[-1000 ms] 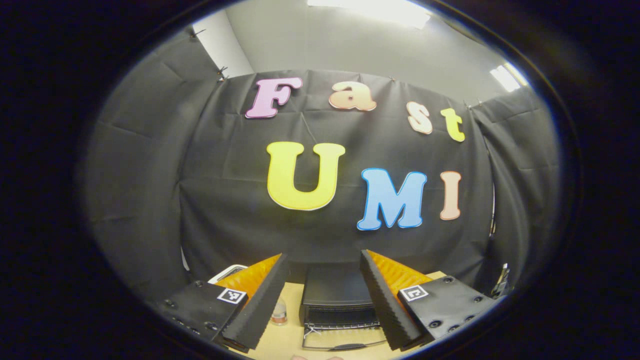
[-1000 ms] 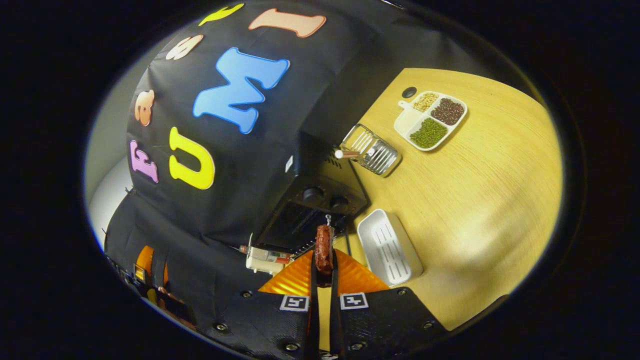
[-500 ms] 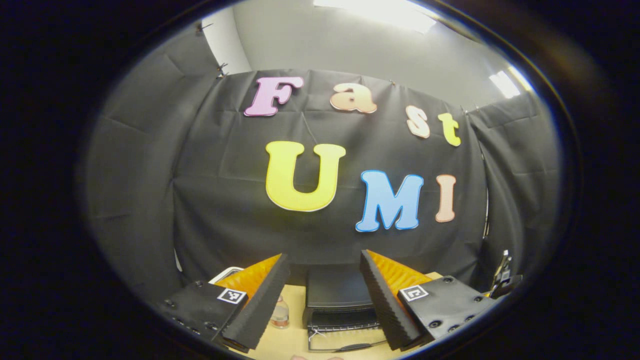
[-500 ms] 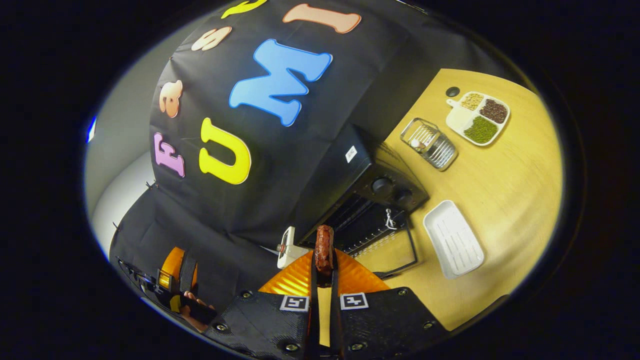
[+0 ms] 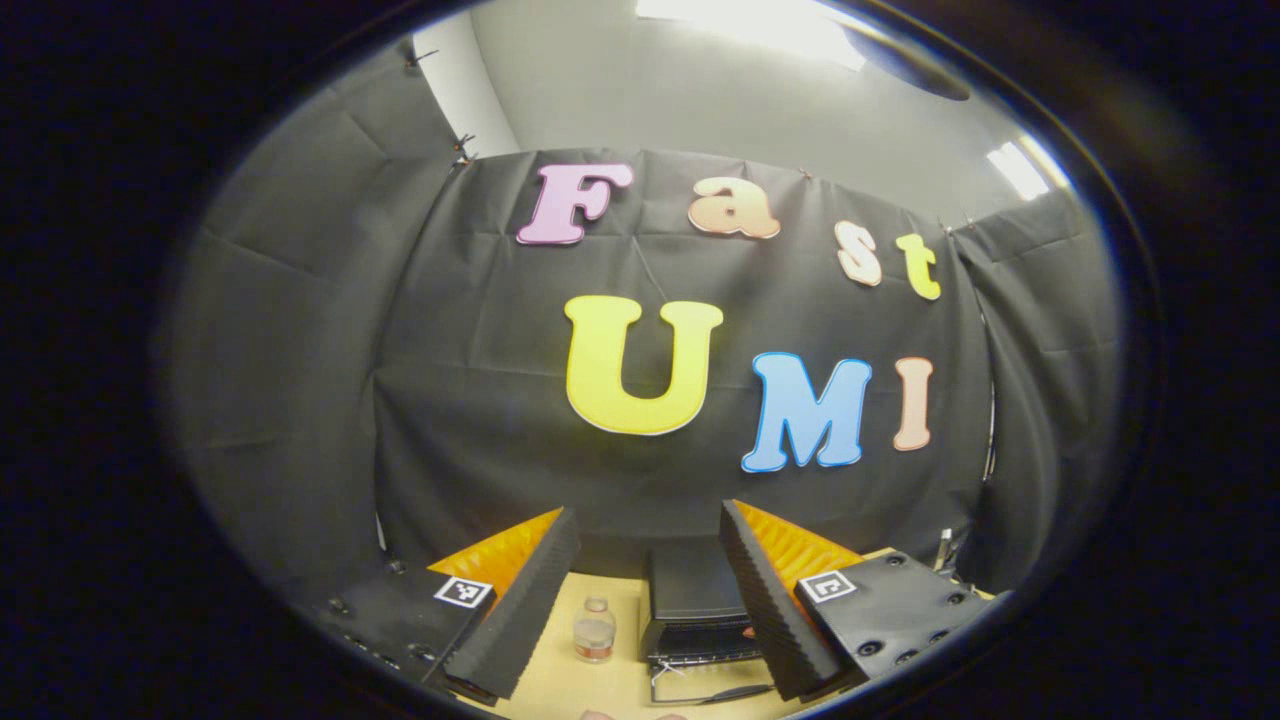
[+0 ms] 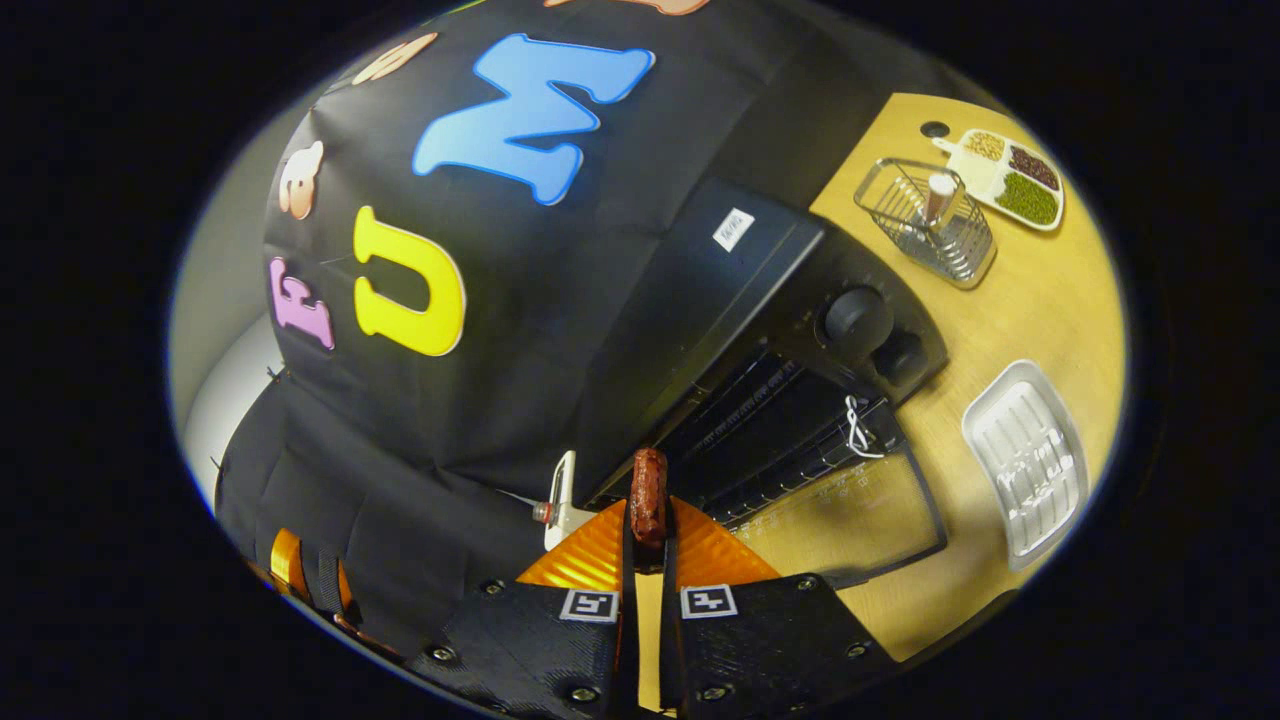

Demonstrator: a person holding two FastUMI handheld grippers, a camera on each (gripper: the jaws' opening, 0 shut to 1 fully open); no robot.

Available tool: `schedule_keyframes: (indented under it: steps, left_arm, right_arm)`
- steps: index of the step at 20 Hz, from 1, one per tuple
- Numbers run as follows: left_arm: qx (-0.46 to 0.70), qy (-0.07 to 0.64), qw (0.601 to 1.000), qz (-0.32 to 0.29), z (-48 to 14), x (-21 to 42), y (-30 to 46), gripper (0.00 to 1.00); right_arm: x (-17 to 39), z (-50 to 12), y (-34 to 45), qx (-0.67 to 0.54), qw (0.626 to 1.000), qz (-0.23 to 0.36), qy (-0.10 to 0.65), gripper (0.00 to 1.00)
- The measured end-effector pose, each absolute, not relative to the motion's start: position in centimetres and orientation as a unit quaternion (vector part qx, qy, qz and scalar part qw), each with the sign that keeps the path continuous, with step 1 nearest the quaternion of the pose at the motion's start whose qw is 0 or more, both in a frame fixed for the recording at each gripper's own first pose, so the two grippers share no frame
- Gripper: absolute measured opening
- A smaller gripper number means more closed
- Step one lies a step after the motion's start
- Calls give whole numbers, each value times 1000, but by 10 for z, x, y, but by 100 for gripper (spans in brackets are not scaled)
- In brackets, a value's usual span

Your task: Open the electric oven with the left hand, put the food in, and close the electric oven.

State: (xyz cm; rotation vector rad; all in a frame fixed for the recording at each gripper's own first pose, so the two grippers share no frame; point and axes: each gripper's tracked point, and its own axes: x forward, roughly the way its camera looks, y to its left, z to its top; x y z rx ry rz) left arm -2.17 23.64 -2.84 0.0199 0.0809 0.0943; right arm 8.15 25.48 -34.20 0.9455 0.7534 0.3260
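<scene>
One step is done: the oven [image 6: 790, 330] door [image 6: 850, 510] lies open near the table's [image 6: 1040, 290] back edge, my right gripper [image 6: 647, 520] clamps the sausage [image 6: 648, 495] just outside its mouth, my left gripper [image 5: 650, 560] hangs spread and empty, and loading and closing remain.

A: Where's the oven?

B: The black electric oven [image 6: 790, 330] stands on the wooden table against the cloth wall, two round knobs [image 6: 858, 316] on its front panel. Its glass door [image 6: 850, 515] hangs folded down flat in front of it, wire rack [image 6: 790, 440] showing inside.

A: And the food?

B: A reddish-brown sausage [image 6: 648, 495] stands upright, pinched between the right gripper [image 6: 647, 540] fingers, just before the oven's open mouth
</scene>
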Motion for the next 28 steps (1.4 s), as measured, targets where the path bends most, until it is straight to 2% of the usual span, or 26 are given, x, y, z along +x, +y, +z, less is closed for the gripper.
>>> schedule_keyframes:
  steps: [4,6,7,8,10,13,17,19,20,21,22,23,28]
  left_arm:
    - [19,61,995,71,-41,-28,262,99]
    - [21,73,994,83,-48,-31,276,92]
    - [24,78,993,89,-49,-33,282,99]
    - [26,81,992,93,-51,-33,286,92]
    - [27,80,992,96,-48,-32,289,99]
    - [27,85,992,93,-55,-28,288,99]
    - [25,86,993,77,-58,-22,271,100]
    - [31,86,993,68,-59,-17,262,99]
    - [33,86,994,63,-60,-15,257,99]
    - [33,86,994,59,-62,-13,251,99]
    - [31,87,994,55,-64,-11,245,99]
    - [29,86,995,50,-66,-8,239,99]
    - [26,89,995,30,-82,2,204,100]
  right_arm:
    - [105,-383,270,445,807,129,367,8]
    - [119,-398,274,449,807,112,367,8]
    - [125,-406,275,444,810,106,369,9]
    - [131,-412,278,439,812,104,371,8]
    - [142,-417,278,431,820,100,365,8]
    - [149,-421,275,398,838,86,364,9]
    - [148,-434,248,304,873,33,379,27]
    - [151,-436,234,268,884,26,382,40]
    - [146,-430,228,252,890,24,378,53]
    - [147,-425,221,235,897,21,374,62]
    - [144,-420,213,218,904,18,367,63]
    - [140,-411,207,202,911,19,359,77]
    - [97,-350,166,86,950,24,299,77]
